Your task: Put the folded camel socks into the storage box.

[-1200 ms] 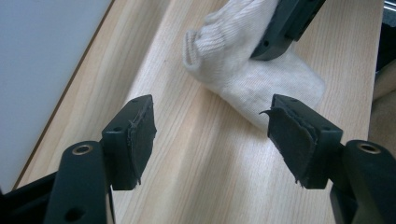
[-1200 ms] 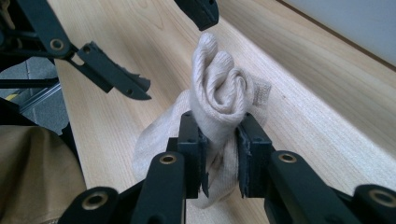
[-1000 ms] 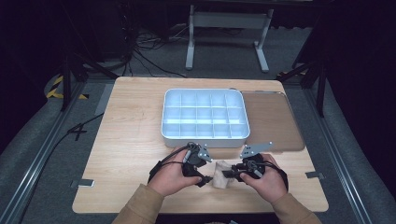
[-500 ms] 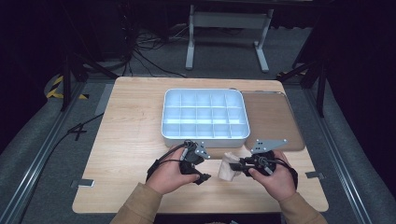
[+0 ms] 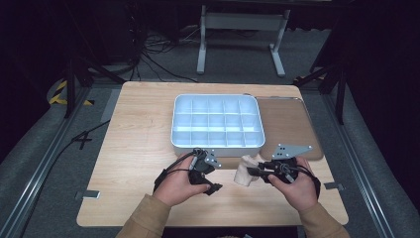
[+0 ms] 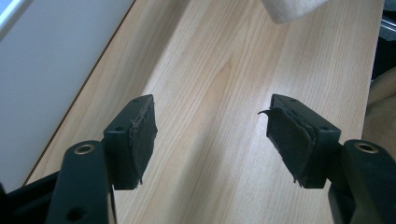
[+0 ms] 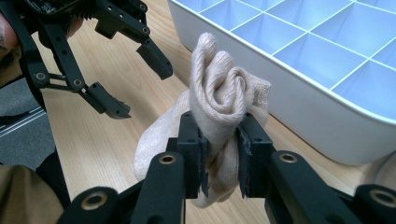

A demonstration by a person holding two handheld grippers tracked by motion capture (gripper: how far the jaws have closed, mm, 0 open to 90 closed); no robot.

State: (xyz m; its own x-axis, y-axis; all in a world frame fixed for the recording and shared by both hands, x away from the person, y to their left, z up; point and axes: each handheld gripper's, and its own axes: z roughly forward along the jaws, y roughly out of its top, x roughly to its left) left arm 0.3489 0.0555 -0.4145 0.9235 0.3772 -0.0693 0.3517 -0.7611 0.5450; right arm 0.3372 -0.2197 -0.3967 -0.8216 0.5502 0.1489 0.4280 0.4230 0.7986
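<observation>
Nearest us, our right hand-held gripper (image 7: 219, 154) pinches a rolled beige sock (image 7: 224, 98) between its pads, held just above the tabletop (image 5: 138, 129). Beside it, our left hand-held gripper (image 6: 212, 140) stands spread, with nothing but bare wood between its pads. Just beyond the sock sits the white compartment tray (image 5: 216, 148), with a brown lid (image 5: 287, 124) lying at its right.

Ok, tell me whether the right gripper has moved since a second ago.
Yes. The right gripper, shut on the rolled sock, has shifted slightly rightward, judged against the white divided tray.
</observation>
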